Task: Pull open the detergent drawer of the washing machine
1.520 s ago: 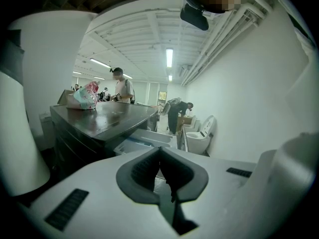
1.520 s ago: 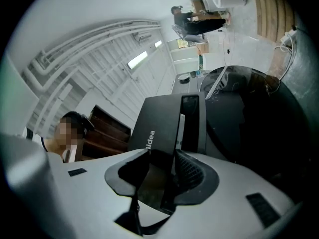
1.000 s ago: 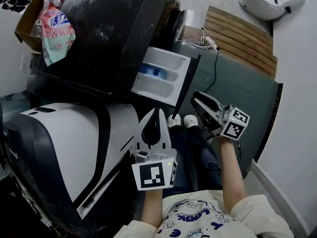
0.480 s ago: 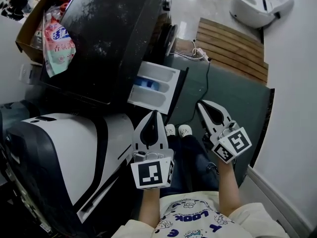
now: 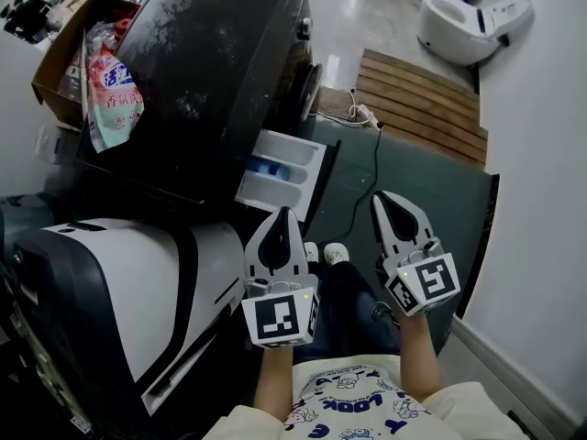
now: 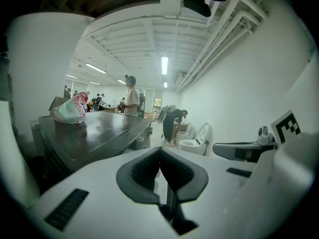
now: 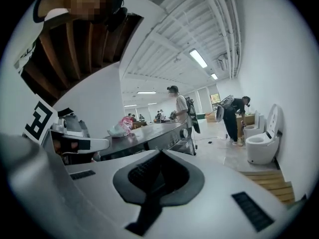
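The washing machine [image 5: 202,71] has a dark glossy top and stands at the upper left of the head view. Its white detergent drawer [image 5: 282,174] sticks out of the front, pulled open, with a blue compartment showing inside. My left gripper [image 5: 281,212] hovers just below the drawer, shut and empty. Further to the right, my right gripper [image 5: 382,198] is upright over the green floor mat, shut with nothing in it and apart from the drawer. The left gripper [image 6: 159,149] looks over the machine's top [image 6: 94,133]. The right gripper [image 7: 160,152] faces the machine's front with its knob [image 7: 185,132].
A cardboard box holding a pink detergent bag [image 5: 108,85] sits on the machine's left. A white and black appliance [image 5: 119,273] fills the lower left. A wooden pallet [image 5: 422,99], toilets [image 5: 472,16] and a cable lie beyond. Two people [image 6: 132,96] stand further back.
The right gripper has rolled from lying on its side to upright, closed its jaws and drawn up and away from the drawer front. The left gripper has barely shifted.
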Motion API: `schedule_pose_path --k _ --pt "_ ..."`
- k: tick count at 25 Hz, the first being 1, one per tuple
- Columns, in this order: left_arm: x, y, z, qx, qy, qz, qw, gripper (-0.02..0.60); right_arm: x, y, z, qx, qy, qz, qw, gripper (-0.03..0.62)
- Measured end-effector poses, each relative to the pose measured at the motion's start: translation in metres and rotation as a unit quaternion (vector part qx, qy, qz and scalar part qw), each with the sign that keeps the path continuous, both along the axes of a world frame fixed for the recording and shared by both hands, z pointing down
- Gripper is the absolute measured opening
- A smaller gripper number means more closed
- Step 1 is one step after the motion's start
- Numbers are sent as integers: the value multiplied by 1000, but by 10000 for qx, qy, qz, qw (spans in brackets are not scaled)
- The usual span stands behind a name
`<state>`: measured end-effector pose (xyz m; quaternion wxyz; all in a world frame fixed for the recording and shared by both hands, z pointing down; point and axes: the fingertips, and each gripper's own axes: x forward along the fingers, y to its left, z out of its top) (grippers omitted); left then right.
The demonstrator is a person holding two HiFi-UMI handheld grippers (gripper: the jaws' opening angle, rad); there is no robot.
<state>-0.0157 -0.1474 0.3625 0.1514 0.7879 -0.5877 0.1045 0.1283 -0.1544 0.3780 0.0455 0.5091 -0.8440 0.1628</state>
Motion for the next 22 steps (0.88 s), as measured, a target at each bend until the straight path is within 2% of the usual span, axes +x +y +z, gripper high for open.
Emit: schedule_pose_path --k 7,22 --pt "4 -8 -5 46 12 61 10000 14 6 -2 -8 59 346 230 9991 14" --pt "10 -17 -17 148 40 159 9998 14 6 -12 -30 254 287 418 9984 14"
